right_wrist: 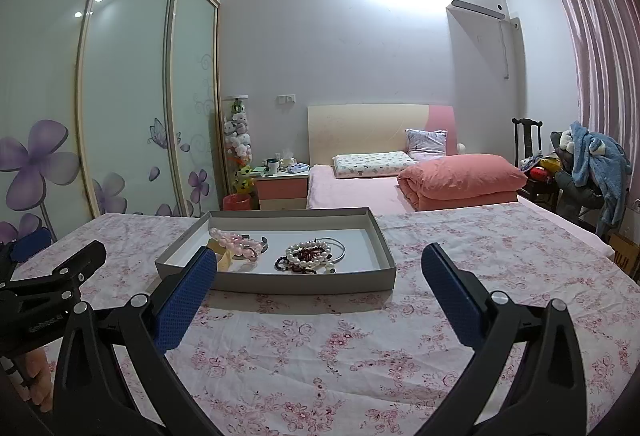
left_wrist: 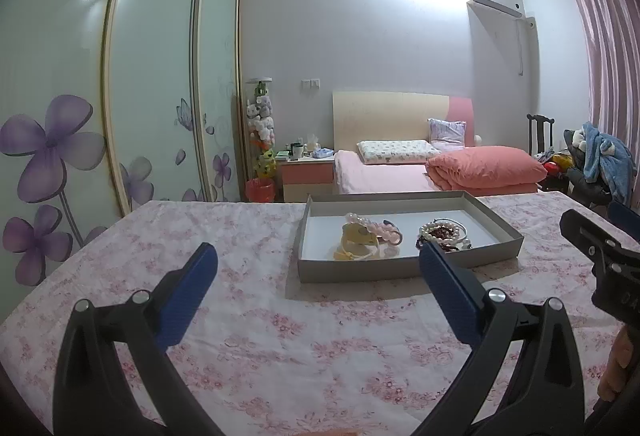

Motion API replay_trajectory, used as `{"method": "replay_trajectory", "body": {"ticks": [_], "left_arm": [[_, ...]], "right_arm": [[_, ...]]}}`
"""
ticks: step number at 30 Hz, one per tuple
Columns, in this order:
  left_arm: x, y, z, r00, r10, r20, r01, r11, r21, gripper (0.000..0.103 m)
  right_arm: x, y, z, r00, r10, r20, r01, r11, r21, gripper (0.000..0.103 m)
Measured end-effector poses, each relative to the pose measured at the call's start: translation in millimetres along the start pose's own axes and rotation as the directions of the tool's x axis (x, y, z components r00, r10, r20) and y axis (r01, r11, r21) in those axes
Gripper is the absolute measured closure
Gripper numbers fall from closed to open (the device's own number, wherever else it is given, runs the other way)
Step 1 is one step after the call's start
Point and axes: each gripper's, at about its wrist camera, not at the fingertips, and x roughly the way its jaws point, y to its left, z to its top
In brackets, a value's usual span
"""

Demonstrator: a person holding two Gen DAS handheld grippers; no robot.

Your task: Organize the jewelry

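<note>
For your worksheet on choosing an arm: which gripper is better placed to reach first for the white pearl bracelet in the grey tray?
Probably the right gripper. It is open, and the pearl bracelet lies almost centred between its fingers. The left gripper, also open, sees the bracelet off beside its right-hand finger, across the tray.

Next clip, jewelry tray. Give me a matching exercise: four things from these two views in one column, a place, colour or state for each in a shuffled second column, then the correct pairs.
Things
1. pearl bracelet
2. pink bead bracelet
3. grey tray
4. left gripper

Descriptions
A. open, holding nothing
B. lies in the left half of the tray
C. sits on the floral cloth
D. white, piled with dark red beads in the right half of the tray

Pairs: 1-D, 2-B, 3-C, 4-A
</note>
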Motion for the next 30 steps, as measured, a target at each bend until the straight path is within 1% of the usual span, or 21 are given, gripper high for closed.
{"method": "replay_trajectory", "body": {"ticks": [30], "left_arm": [[0.8,-3.6,1.1,1.0,0.001,-0.011,-0.001,1.0,-0.003,0.004]], "right_arm": [[-1.0,1.5,0.7,1.0,0.001,-0.004,-0.001,1.0,0.004,0.002]]}}
